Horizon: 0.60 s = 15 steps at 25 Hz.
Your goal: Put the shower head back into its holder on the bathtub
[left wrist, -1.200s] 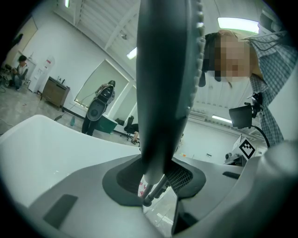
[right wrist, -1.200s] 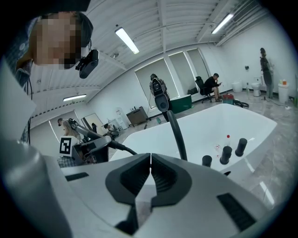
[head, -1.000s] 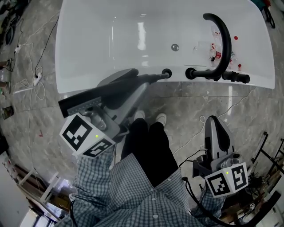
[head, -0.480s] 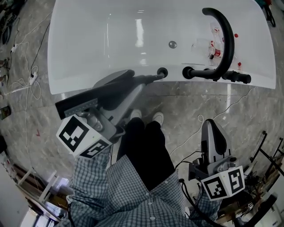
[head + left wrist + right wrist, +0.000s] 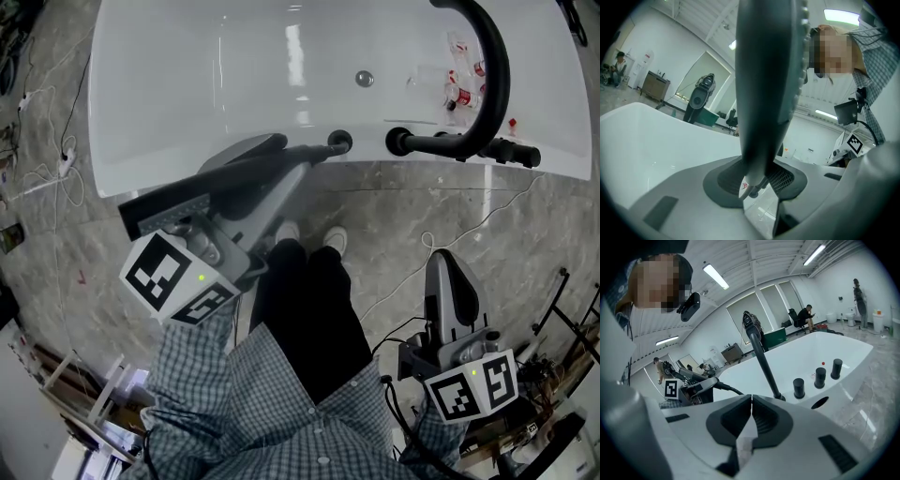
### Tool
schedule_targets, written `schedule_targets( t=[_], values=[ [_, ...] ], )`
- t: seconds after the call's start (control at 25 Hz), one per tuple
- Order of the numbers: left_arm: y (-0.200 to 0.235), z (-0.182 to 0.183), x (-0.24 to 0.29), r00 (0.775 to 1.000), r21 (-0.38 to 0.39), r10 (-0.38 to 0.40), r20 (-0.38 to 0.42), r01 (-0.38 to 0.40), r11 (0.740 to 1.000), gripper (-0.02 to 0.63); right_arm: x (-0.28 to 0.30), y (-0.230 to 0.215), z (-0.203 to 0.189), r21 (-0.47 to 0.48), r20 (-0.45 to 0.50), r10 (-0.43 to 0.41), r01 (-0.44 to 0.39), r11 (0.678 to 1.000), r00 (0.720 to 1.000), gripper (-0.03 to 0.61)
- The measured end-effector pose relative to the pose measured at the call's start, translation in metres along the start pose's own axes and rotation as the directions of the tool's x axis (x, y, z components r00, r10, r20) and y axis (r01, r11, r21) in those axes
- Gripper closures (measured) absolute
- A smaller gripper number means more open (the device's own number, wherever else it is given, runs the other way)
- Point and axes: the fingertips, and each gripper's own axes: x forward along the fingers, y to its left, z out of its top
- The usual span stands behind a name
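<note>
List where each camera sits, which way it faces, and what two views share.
Head view: on the head, looking down at the bathtub; shirt, legs, left gripper, right gripper show.
Left gripper view: rides the left gripper, faces the shower head its fingers grip.
Right gripper view: rides the right gripper, faces the faucet; fingers shut, empty.
Both gripper views share the bathtub.

Floor (image 5: 450, 211): grey marbled tile. Standing on it, a white bathtub (image 5: 122, 112) at the far side and two pale shoes (image 5: 335, 239) just near of it. Loose white cables lie at far left (image 5: 52, 178) and right of the shoes (image 5: 422, 255).

Near rim of the bathtub, left to right: a round black holder (image 5: 343, 141), then an arched black faucet (image 5: 495, 75) with knobs (image 5: 398, 142). Inside: a drain (image 5: 364, 79) and clear litter with red bits (image 5: 464, 84).
</note>
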Motion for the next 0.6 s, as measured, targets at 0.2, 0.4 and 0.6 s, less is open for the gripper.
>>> schedule_targets(
  t=[0.2, 0.4, 0.6],
  values=[
    [0.007, -0.022, 0.014, 0.999, -0.009, 0.005, -0.032, -0.006, 1.000, 0.472, 0.008, -0.017, -0.008, 0.017, -0.006, -0.006, 0.007, 1.000, 1.000, 0.560],
    [0.009, -0.026, 0.018, 0.999, 0.006, -0.002, -0.045, 0.002, 1.000, 0.472, 0.010, -0.021, -0.012, 0.033, -0.012, -0.006, 0.007, 0.999, 1.000, 0.560],
    [0.011, -0.033, 0.020, 0.998, 0.015, 0.002, -0.061, -0.001, 1.000, 0.472, 0.013, -0.024, -0.017, 0.042, -0.017, -0.002, 0.003, 0.999, 1.000, 0.560]
  ],
)
